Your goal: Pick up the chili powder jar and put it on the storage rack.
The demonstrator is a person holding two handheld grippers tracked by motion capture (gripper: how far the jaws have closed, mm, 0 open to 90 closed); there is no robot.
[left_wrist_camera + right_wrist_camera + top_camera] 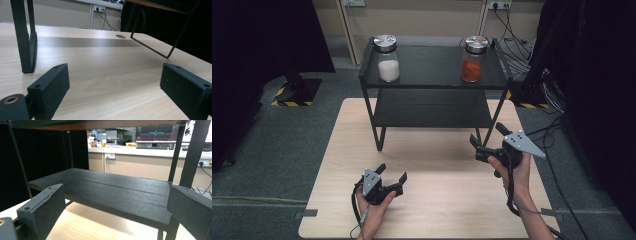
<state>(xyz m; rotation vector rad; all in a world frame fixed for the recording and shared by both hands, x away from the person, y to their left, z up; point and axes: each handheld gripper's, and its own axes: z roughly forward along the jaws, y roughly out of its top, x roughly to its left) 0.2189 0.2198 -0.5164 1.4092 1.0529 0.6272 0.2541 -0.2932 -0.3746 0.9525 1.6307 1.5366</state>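
Two jars stand on the top shelf of the black rack [432, 85], well apart: the white jar [387, 58] at its left end and the orange jar [474, 59] at its right. Both are clear, with metal lids, and each is partly filled, one with a white powder and the other with something orange; from the high view we cannot tell just what the fillings are.

We hold the left hand-held gripper [393, 176] low over the table [437, 200], jaws spread wide and empty. In the left gripper view its jaws frame bare wood, with a leg of the rack off to one side. The right hand-held gripper [487, 135] sits at the rack's right front leg, jaws also wide apart with nothing between them, and looks in along the lower shelf [112, 192].

The orange jar is nearest the right hand-held gripper, so we judge it the likely first pick. We expect the jars to be rigid, smooth and somewhat slippery, probably glass and so breakable, with the weight sitting low where the filling lies. We would grip the body below the lid, across its width, keeping it upright, and lift clear of the shelf's raised side rail before drawing it out.
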